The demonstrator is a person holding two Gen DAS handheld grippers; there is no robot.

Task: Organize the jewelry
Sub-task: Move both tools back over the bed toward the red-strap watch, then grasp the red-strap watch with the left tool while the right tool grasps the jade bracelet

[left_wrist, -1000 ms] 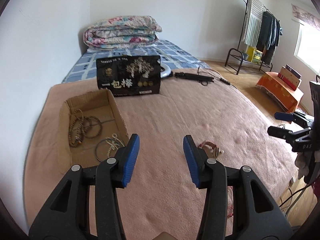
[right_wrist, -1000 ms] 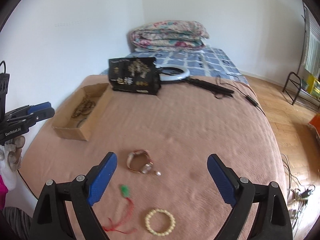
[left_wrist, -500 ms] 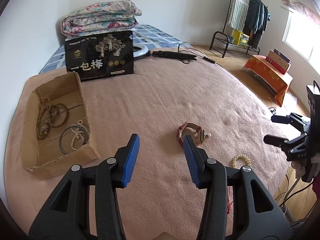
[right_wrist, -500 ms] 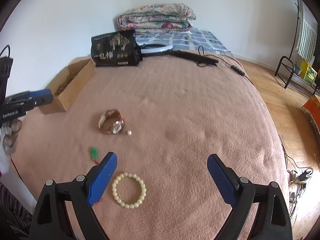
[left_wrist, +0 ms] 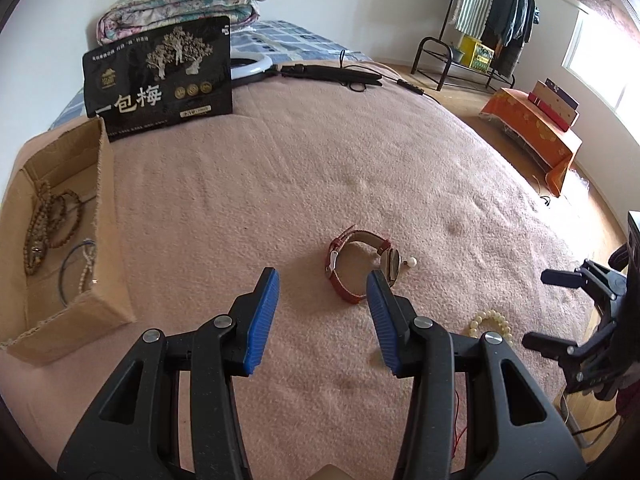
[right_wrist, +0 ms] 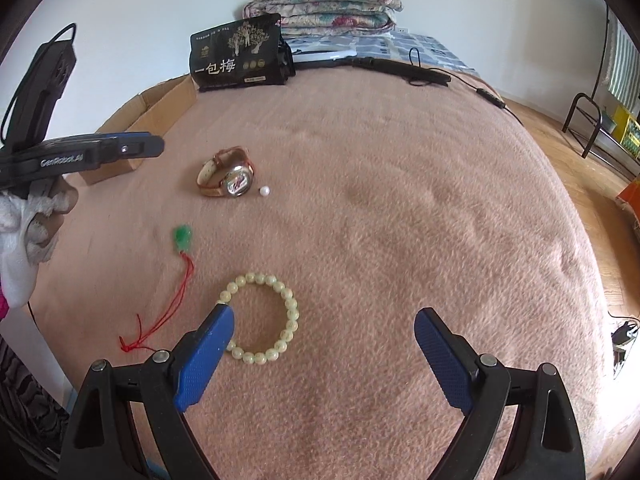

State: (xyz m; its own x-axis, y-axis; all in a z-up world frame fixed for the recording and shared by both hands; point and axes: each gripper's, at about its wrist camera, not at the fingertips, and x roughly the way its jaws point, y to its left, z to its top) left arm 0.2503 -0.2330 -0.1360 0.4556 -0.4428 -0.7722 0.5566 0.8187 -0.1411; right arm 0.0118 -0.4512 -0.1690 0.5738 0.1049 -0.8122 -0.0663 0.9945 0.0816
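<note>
A red leather watch with a round silver face [left_wrist: 360,268] lies on its side on the pink fuzzy blanket [left_wrist: 320,168]. Its strap makes a loop that stands up, and the long way of the loop runs from near the left gripper out toward the far side of the bed. The face is at the right end of the loop; in the right wrist view it points toward the camera [right_wrist: 238,182].

There is one watch. Just beside its face lies one small white pearl bead [right_wrist: 264,191], not touching it. Near the person lie one pale yellow bead bracelet [right_wrist: 264,316], flat and round, and one little green charm on a red string [right_wrist: 183,236]. The string runs from the charm back toward the camera.

The left gripper [left_wrist: 322,300], with blue pads, is open and holds nothing. It hangs just in front of the watch, and its right finger [left_wrist: 380,312] covers the near end of the strap in the left wrist view.

The right gripper [right_wrist: 324,340] is spread wide and holds nothing. Its left finger [right_wrist: 208,352] sits over the edge of the bead bracelet.

One brown cardboard box [left_wrist: 108,216] sits at the left edge of the blanket. Inside are several dark brown bead strands [left_wrist: 48,224], too tangled to count, and a thin blue ring [left_wrist: 70,264]. One black bag with gold trees [left_wrist: 160,72] stands behind it.
</note>
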